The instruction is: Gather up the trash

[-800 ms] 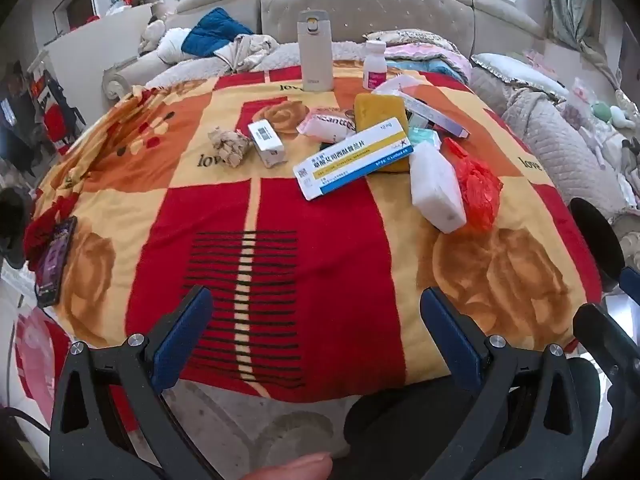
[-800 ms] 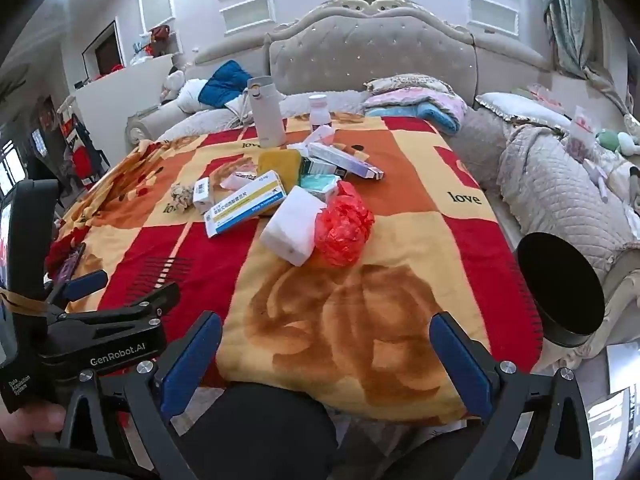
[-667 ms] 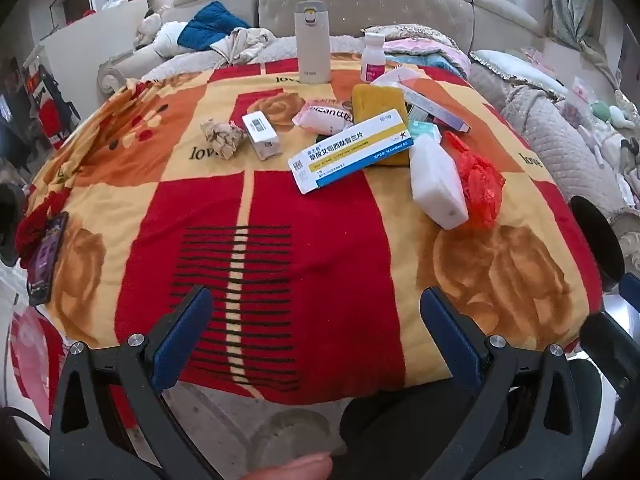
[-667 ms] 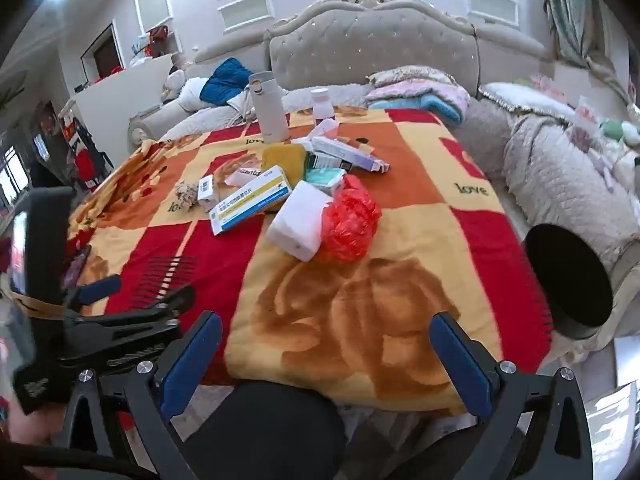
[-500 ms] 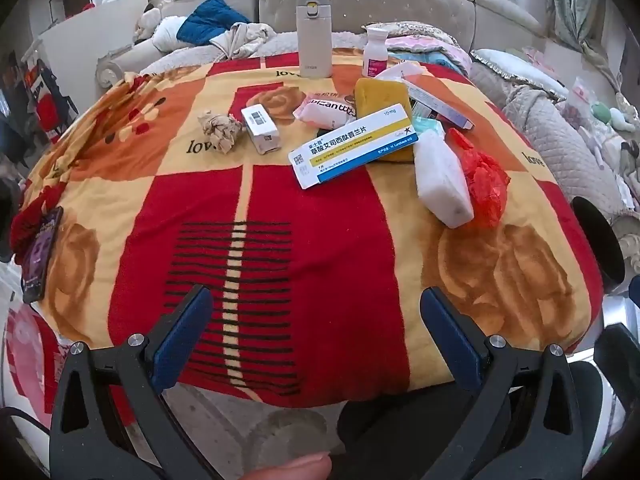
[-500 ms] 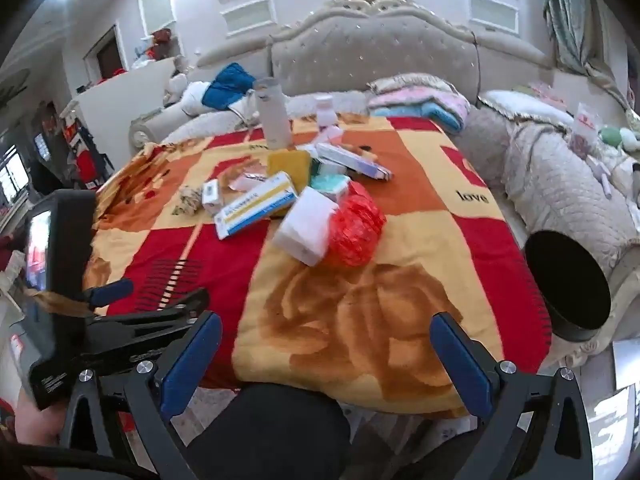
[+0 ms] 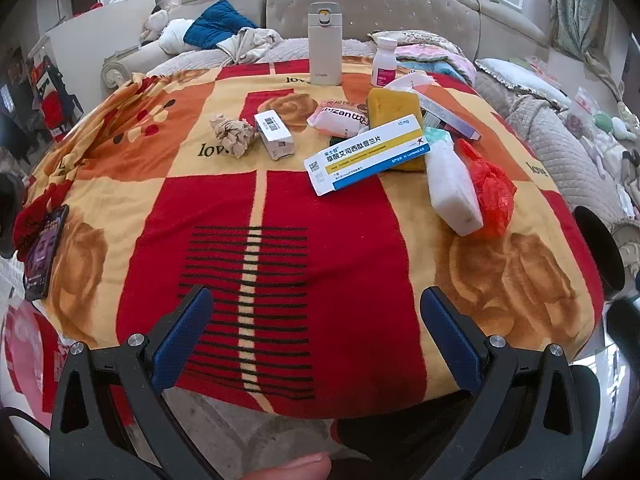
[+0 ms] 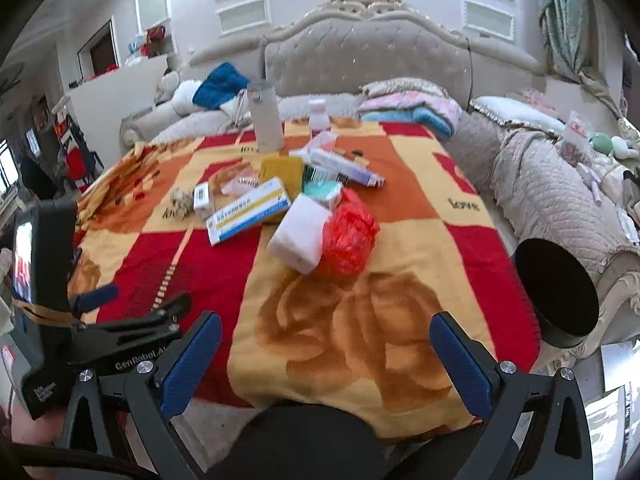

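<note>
Bedroom, red-and-yellow blanket (image 7: 280, 208) strewn with medicine box (image 7: 366, 158), crumpled tissue (image 7: 232, 134), red bag (image 8: 350, 234) — both grippers' jaws wide, empty.

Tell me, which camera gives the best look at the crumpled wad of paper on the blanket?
The left wrist view. There the crumpled paper wad sits clear and sharp, just left of the small white box, with its creases visible. In the right wrist view the wad is farther off to the side, smaller and blurred, so only its rough shape shows.
</note>
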The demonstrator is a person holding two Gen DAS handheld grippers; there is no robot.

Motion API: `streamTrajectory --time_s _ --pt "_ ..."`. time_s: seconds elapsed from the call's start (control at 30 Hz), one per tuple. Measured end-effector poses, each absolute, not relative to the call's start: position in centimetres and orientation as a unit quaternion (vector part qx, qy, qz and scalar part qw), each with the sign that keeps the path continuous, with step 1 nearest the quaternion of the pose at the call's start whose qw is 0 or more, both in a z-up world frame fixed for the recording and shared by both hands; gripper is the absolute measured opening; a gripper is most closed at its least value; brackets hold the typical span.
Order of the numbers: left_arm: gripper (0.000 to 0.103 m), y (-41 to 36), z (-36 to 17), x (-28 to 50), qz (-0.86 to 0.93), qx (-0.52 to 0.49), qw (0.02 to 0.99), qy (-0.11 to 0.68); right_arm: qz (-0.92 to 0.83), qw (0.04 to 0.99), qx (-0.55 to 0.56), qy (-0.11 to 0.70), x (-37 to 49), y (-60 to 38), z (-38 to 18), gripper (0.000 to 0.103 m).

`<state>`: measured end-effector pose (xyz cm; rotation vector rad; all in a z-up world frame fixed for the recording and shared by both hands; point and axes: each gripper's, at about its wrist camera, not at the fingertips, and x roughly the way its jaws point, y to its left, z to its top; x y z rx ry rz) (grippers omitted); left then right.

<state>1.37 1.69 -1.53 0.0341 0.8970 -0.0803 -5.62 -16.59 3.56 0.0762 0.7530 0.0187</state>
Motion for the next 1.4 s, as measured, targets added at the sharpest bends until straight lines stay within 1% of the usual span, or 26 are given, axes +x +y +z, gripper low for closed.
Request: streamTrajectory --time_s 0.1,0.23,0.37,0.7,0.87,1.4 --pt "0.103 1.6 -1.6 1.4 -0.039 0.018 0.900 0.435 0.023 0.933 0.059 0.354 -6.1 -17.0 3.8 0.103" --pt "0.103 1.3 -1.8 1.5 -0.042 0.021 0.900 0.434 0.034 0.935 0.053 0.349 -6.4 -16.5 3.5 0.103" --pt "0.103 1.0 -2.2 1.7 -0.040 0.020 0.899 0.436 0.034 0.928 0.068 0.364 -6.3 -17.0 3.0 0.103" --pt "0.103 0.2 -2.7 2.0 -0.041 0.023 0.897 0.440 0.007 0.932 0.034 0.361 -6.5 -18.4 2.6 0.103" --pt "0.103 -0.1 -2.8 2.0 -0.043 0.026 0.896 0.442 0.013 0.924 0.039 0.381 -6.2 -18.6 1.8 0.103" --pt "0.103 -0.3 -2.9 1.9 -0.045 0.029 0.894 0.445 0.016 0.923 0.035 0.383 -6.5 -18.4 1.7 0.103"
